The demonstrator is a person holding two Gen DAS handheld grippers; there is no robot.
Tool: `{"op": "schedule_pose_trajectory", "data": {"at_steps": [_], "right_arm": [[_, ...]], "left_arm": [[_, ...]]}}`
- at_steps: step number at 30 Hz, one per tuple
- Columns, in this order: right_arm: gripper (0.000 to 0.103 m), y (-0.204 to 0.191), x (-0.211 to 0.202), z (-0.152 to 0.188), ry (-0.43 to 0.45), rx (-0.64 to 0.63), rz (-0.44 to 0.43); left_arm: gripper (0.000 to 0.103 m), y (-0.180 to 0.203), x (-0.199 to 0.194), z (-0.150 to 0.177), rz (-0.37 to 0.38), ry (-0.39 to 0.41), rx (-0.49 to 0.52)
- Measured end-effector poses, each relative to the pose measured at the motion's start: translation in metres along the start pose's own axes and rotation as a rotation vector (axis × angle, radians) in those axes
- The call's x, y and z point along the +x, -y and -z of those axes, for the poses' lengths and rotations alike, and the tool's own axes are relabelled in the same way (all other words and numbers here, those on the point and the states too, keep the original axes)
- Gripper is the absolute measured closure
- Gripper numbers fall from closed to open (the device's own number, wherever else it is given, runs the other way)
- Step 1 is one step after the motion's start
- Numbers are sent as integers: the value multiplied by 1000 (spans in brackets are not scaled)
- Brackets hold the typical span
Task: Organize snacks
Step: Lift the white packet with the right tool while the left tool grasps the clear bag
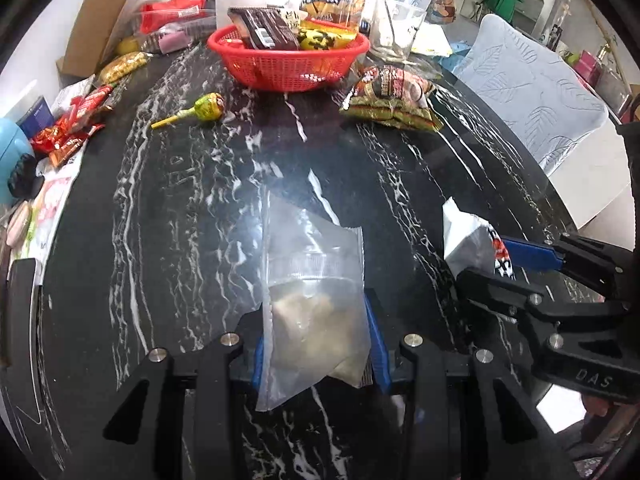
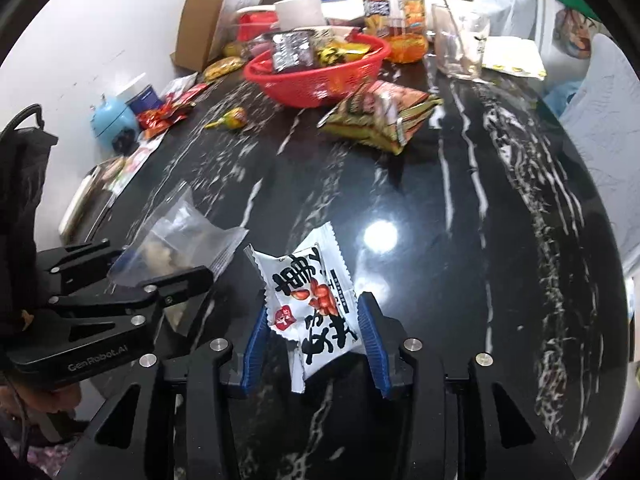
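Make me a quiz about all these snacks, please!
1. True or false: the red basket is empty.
2. Which sweet lies loose on the table in front of the basket? A lollipop, B doughnut, C ice cream.
3. What colour is the packet between the right gripper's fingers?

Key: 1 false, it holds snacks. 2 A. 3 white, with black writing.

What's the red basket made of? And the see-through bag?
The round red mesh basket looks like shiny moulded plastic, since its walls are a fine grid. The clear crinkly bag seems thin glossy plastic film: you can see pale snacks inside.
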State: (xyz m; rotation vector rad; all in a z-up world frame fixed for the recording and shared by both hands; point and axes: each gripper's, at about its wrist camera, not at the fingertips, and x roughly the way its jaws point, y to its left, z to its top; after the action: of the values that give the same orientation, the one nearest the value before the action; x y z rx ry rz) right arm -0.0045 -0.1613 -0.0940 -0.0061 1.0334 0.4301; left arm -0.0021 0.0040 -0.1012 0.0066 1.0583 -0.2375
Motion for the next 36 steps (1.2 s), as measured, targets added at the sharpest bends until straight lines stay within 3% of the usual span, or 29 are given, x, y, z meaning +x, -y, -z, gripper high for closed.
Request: {"op": "schedule_pose_trajectory", "data": {"at_steps": [12,17,26,28,29,32,33,36], "right_arm": [[40,-2,11,2,-31,-14,15],[33,-7,15,1,-31,-38,58],[32,-10,15,7,-1,-48,136],[33,-11,15,8,4,-53,143],[35,-12,15,8,5,-58,148],[52,-17,14,12,15,-84,167],[57,-18,13,13,22,-88,164],[57,-16,11,14,30,-73,155]], "left_arm": [[61,6,4,1,-51,24,56],[40,4,7,-1,-68,21,57],[39,5,6,2,-76,43,59],[41,6,6,3,-70,50,71],[47,6,5,4,-64,58,75],[60,9,2,6,-54,66,81],[61,10,2,6,-52,66,80],[62,9,1,7,-46,56,76]]}}
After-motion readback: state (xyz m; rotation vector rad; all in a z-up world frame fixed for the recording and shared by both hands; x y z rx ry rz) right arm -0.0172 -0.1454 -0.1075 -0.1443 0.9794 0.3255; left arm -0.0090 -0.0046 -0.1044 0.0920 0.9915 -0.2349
